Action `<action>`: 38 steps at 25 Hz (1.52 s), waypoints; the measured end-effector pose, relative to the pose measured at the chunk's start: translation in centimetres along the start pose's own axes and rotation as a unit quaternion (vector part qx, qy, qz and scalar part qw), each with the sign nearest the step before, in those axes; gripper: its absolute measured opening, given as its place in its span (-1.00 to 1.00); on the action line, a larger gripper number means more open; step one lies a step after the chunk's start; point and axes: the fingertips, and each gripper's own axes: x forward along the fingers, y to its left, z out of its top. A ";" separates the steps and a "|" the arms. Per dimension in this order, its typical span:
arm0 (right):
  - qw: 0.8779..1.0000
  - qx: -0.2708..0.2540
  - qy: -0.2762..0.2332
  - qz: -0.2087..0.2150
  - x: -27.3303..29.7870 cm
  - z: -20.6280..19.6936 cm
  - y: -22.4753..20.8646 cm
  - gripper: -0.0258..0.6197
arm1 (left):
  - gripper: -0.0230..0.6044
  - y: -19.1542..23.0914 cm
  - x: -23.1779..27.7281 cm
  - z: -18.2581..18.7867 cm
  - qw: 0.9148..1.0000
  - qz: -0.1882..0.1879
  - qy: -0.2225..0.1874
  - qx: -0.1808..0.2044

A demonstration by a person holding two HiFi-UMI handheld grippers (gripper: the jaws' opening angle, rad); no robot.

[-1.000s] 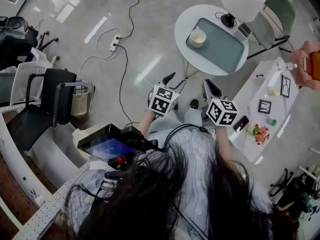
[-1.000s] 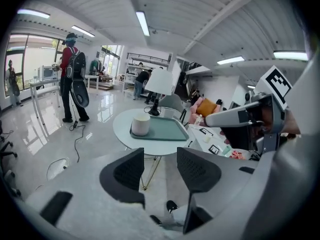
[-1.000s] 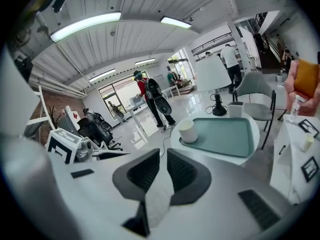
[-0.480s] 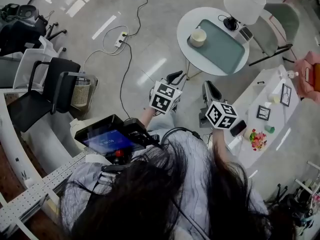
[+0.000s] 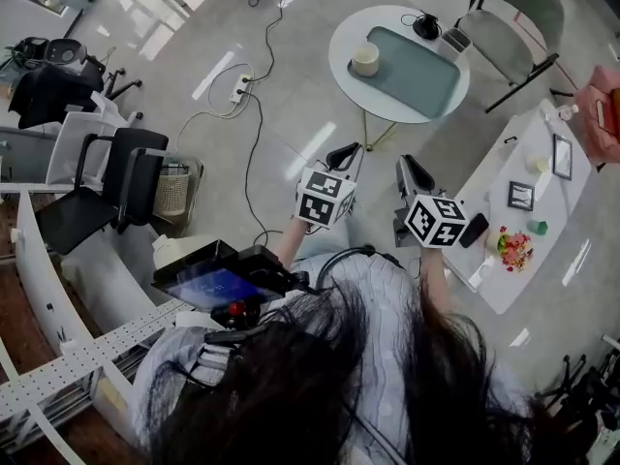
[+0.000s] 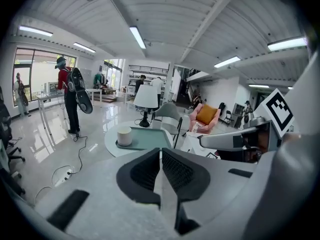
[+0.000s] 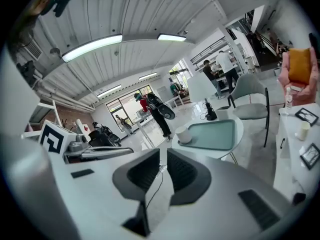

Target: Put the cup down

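Cup (image 5: 365,59) set down, nothing held

Near us the left gripper (image 6: 161,151) is pinched together on nothing and the right gripper (image 7: 161,154) stands a slit apart, also empty. Well beyond both, the cup stands upright on the teal tray (image 5: 417,76) on the round table (image 5: 339,66). It looks light, stiff and smooth, so we'd grip across its wall.

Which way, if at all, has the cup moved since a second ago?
No. The cup sits at the same left end of the tray; only the head view shifted.
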 end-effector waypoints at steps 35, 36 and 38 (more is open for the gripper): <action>0.995 -0.051 0.033 0.084 -14.2 -11.1 6.0 -0.73 | -0.86 -12.5 -13.6 -9.3 0.998 0.059 -0.039 -0.007; 0.994 -0.054 0.034 0.085 -14.3 -11.3 6.2 -0.73 | -0.86 -12.5 -13.9 -9.5 0.997 0.061 -0.038 -0.006; 0.994 -0.059 0.034 0.088 -14.4 -11.6 6.7 -0.73 | -0.86 -12.4 -14.6 -9.9 0.997 0.066 -0.038 -0.006</action>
